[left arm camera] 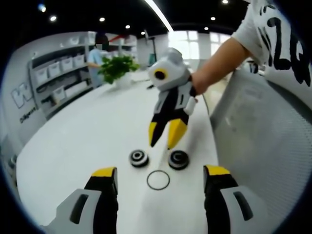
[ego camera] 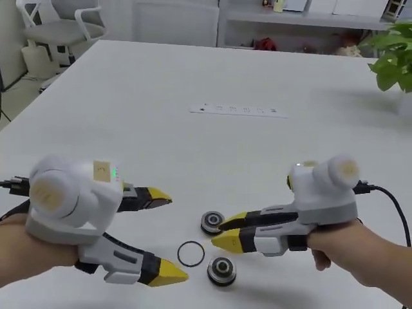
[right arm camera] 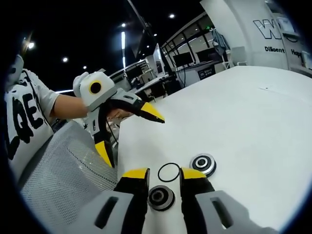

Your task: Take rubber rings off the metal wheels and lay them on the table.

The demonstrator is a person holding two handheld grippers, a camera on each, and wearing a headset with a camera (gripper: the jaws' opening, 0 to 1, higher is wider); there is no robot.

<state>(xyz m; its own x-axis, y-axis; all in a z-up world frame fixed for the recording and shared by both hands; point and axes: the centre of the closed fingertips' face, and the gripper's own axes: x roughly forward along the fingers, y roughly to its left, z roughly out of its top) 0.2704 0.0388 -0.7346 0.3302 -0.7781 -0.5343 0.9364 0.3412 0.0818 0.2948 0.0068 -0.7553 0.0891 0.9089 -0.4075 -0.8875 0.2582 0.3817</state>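
Observation:
Two metal wheels with black rims lie near the table's front edge, the far wheel (ego camera: 212, 221) (left arm camera: 139, 158) (right arm camera: 204, 164) and the near wheel (ego camera: 221, 270) (left arm camera: 178, 159) (right arm camera: 161, 197). A loose black rubber ring (ego camera: 191, 253) (left arm camera: 158, 180) (right arm camera: 169, 172) lies flat beside them. My right gripper (ego camera: 219, 233) (right arm camera: 164, 174) hovers just over the wheels with its jaws slightly apart and nothing held; it also shows as the other gripper (left arm camera: 163, 142). My left gripper (ego camera: 168, 235) (left arm camera: 161, 171) stands wide open left of the ring, facing it and holding nothing.
A white strip (ego camera: 238, 110) lies mid-table. A potted plant (ego camera: 393, 58) (left arm camera: 117, 68) stands at the far right corner. Office chairs (ego camera: 58, 26) stand beyond the far left edge. A mesh chair back (right arm camera: 63, 170) is close to the table's near edge.

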